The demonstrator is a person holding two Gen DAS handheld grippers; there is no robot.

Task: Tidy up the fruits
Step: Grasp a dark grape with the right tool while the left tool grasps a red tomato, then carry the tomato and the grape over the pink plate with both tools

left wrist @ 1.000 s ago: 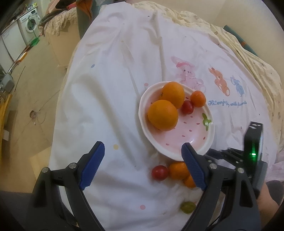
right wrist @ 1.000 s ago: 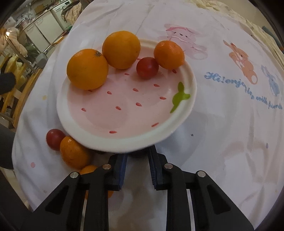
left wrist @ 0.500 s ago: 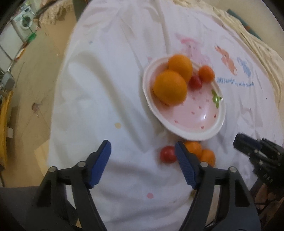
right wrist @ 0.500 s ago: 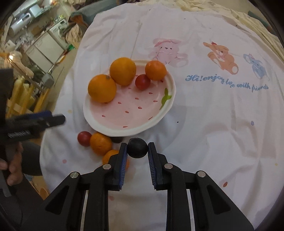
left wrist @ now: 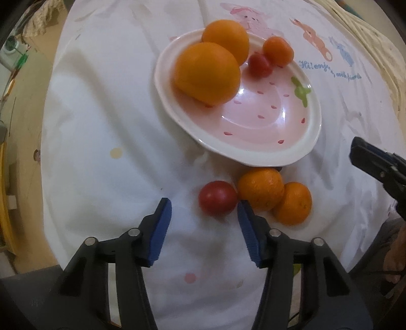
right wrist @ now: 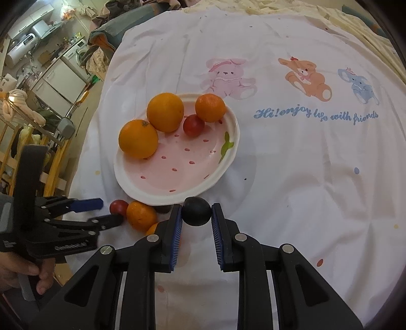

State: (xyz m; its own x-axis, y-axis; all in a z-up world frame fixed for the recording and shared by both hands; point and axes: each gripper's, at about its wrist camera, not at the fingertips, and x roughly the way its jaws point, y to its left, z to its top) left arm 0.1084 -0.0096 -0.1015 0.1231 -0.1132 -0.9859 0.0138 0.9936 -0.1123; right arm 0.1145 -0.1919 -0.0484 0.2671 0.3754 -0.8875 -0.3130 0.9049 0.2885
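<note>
We're closing the left gripper (left wrist: pixel 203 212) around that small red tomato (left wrist: pixel 217 198) just beside the plate (left wrist: pixel 253 157), nothing pinched yet, and it's probably soft and slick, so we're squeezing its middle gently.

White cloth (right wrist: pixel 291 157) before you, printed with pastel cartoon animals and blue script, covers work surface. Cream patterned fabric (right wrist: pixel 299 7) bunches along far edge. To your left: tan floor (left wrist: pixel 28 101), white cabinets (right wrist: pixel 54 73), washing machine (left wrist: pixel 10 44), wooden rails (right wrist: pixel 10 149), heaped clothes (right wrist: pixel 101 53). Soft, even indoor light.
</note>
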